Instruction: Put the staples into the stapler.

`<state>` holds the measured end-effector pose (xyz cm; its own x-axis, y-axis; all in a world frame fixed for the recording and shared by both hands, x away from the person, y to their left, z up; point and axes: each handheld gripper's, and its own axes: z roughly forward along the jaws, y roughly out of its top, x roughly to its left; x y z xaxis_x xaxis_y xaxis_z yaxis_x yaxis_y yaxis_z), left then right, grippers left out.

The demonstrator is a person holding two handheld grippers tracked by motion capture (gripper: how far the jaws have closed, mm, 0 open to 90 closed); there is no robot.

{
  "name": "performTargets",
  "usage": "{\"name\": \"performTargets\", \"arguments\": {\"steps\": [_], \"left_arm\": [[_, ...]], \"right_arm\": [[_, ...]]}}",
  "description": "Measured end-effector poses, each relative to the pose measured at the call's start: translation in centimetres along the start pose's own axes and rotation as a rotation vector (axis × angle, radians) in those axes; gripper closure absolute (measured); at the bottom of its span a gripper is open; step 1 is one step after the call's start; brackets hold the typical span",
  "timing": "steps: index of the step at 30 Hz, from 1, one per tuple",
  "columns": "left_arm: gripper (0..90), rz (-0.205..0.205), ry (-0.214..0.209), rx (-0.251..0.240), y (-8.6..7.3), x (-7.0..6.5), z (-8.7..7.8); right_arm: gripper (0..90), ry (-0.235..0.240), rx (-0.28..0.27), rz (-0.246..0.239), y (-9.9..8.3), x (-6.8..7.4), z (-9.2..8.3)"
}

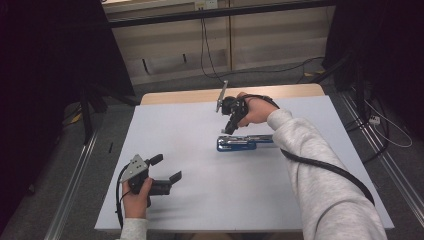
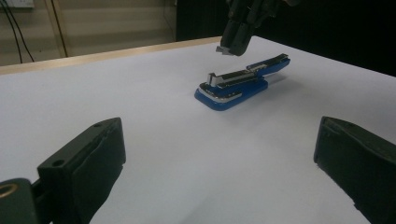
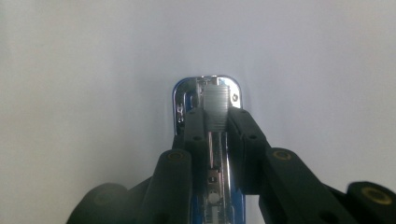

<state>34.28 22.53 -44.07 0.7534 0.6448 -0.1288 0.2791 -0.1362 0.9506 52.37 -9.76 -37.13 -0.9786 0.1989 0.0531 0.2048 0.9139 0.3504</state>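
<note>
One blue stapler (image 1: 243, 143) lies opened on the tabletop (image 1: 200, 150), chrome rail bared; right gripper (image 3: 217, 122) fingers clamp a staple strip (image 3: 216, 108), left gripper (image 1: 167, 169) fingers apart.

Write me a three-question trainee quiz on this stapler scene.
1. True or false: the left gripper has its jaws shut.
2. What does the right gripper hold? A) a pen B) a strip of staples C) nothing
3. What colour is the stapler?
Key: 1 false; 2 B; 3 blue.
</note>
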Motion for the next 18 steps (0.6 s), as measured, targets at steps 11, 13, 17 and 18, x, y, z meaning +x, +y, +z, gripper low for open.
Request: {"name": "performTargets", "arguments": {"steps": [11, 13, 17, 18], "left_arm": [[2.2, -0.003, 0.002, 0.002, -0.01, -0.03, 0.05], [2.2, 0.001, 0.002, 0.007, -0.02, -0.01, 0.04], [2.2, -0.004, 0.002, -0.001, -0.02, -0.04, 0.05], [2.2, -0.001, 0.000, 0.003, -0.01, 0.02, 0.01]], "right_arm": [[78.2, 0.007, 0.001, 0.003, 0.38, 0.10, 0.39], [78.2, 0.009, -0.009, -0.013, 0.49, 0.03, 0.66], [78.2, 0.009, -0.013, -0.021, 0.71, 0.06, 0.77], [78.2, 0.013, -0.015, -0.020, 0.75, 0.07, 0.77]]}}
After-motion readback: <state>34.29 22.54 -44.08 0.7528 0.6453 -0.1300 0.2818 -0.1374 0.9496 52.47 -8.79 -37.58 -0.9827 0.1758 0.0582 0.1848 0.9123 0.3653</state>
